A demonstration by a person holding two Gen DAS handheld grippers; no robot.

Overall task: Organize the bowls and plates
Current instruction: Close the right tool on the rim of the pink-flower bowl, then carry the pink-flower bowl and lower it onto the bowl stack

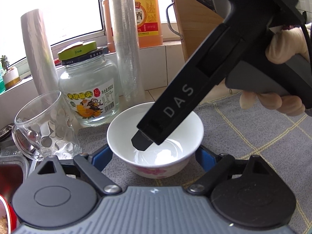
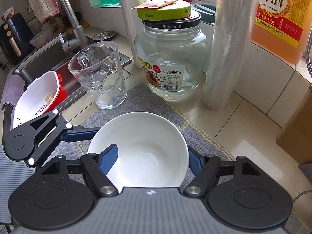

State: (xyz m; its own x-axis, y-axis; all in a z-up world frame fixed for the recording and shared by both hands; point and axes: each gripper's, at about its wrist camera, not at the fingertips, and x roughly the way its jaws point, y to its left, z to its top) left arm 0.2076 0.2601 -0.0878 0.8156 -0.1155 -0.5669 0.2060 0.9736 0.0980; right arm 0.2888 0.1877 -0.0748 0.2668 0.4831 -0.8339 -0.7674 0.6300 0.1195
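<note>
Tongs of the left gripper (image 1: 155, 156) straddled the white bowl (image 1: 120, 128), one blue pad at each side of its outer wall. Whether they pressed on it or only stood just beside it could not be told. The right gripper (image 2: 152, 159) reached down from above with one finger inside the bowl and the other outside the opposite wall. Its hold could not be read either, since no pad was plainly seen bearing on the porcelain. The bowl stood upright on the grey mat (image 2: 136, 93), close to the mat's far corner. The likeliest mishap seemed a slip: a glazed, curved wall pinched across one side could tip or twist as it rose, and two tools working the same bowl could pull against each other. A sideways swing would be the other danger, for the glass mug (image 2: 101, 74) stood just beyond the mat's left edge. The jar (image 2: 171, 58) and the roll of film (image 2: 224, 58) stood just past its far edge, all easily toppled. The sink (image 2: 39, 58) lay farther left, beyond the mug. Open room appeared only straight up and toward the mat's near and right edges, where bare counter tile (image 2: 243, 117) showed.
</note>
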